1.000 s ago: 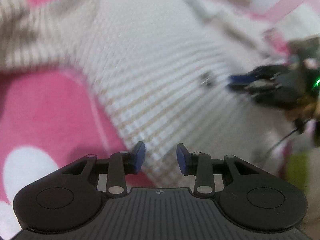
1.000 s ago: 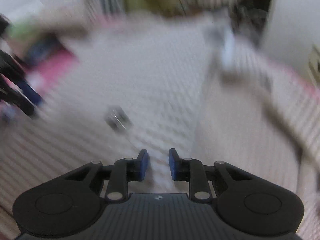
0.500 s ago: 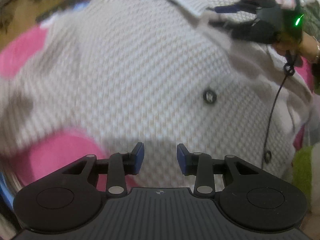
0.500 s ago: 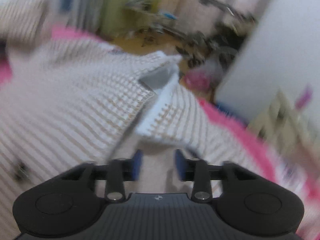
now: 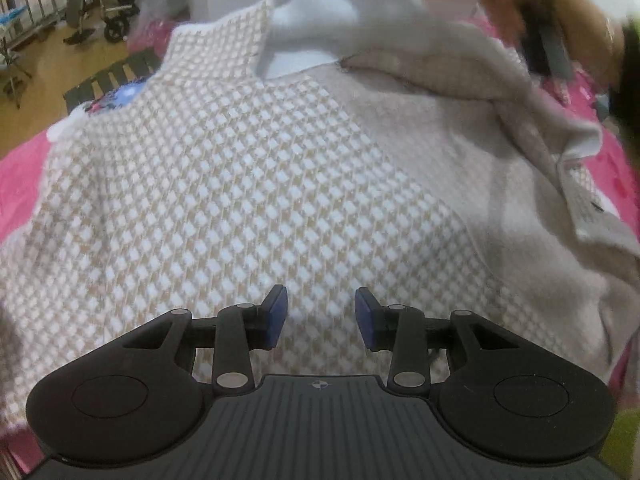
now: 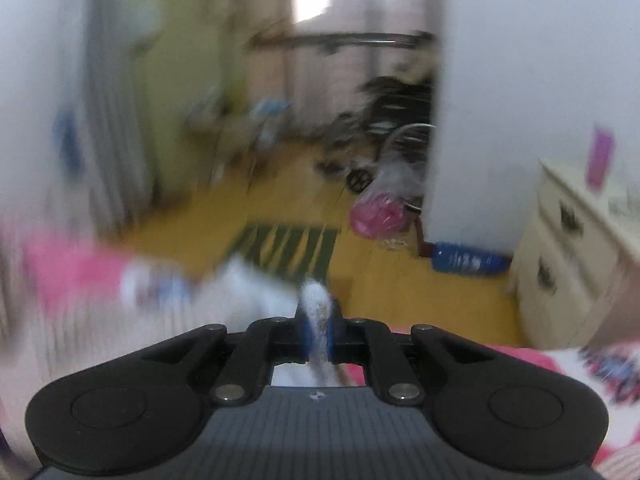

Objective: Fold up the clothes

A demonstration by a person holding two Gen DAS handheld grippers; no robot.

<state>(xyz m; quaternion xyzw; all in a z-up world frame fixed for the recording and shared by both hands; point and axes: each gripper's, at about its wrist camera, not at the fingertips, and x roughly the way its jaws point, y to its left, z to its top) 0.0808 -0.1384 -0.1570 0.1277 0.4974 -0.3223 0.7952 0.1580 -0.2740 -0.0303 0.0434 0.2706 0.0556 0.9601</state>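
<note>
A beige and white checked knit cardigan (image 5: 224, 184) lies spread on a pink bed cover (image 5: 20, 168). Its right front panel is lifted, showing the plain beige inside (image 5: 432, 152). My left gripper (image 5: 320, 318) is open and empty, hovering just above the cardigan's lower part. My right gripper (image 6: 318, 334) is shut on a fold of the cardigan's white edge (image 6: 316, 304) and holds it up above the bed. In the left wrist view the hand holding the right gripper (image 5: 560, 28) shows blurred at the top right, above the lifted panel.
Beyond the bed are a wooden floor with a dark striped mat (image 6: 288, 244), wheelchairs (image 5: 108, 4), a pink bag (image 6: 378, 214), a blue bottle (image 6: 468, 262) and a cream drawer unit (image 6: 576, 248). The right wrist view is motion-blurred.
My right gripper closed on the cardigan's edge and lifted it, swinging up toward the room. My left gripper stayed open and moved over the cardigan's body.
</note>
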